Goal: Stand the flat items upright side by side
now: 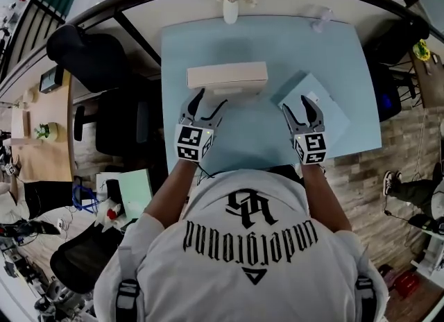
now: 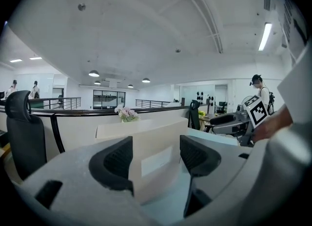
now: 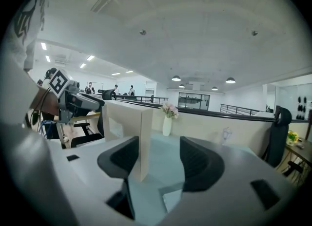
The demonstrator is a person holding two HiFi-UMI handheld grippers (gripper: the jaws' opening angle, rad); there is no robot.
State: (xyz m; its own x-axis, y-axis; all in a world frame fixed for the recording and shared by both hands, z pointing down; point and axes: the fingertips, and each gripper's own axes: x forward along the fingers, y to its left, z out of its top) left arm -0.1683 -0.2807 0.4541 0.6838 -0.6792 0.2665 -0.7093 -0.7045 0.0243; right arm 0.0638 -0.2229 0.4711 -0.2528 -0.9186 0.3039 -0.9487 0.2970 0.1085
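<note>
At centre, cream box (image 1: 227,76) upright; at right, blue flat item (image 1: 331,112) lying. Fingers wide, empty on left gripper (image 1: 211,98), right gripper (image 1: 297,103). Next, likely: gripping, standing it alongside.

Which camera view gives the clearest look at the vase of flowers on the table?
The right gripper view: the vase stands whole, side on, under its flowers. The head view shows the vase small, from above. The left gripper view shows only the flowers over the beige box.

cream box (image 1: 227,76) upright; pale-blue box (image 1: 331,114) lying flat.
</note>
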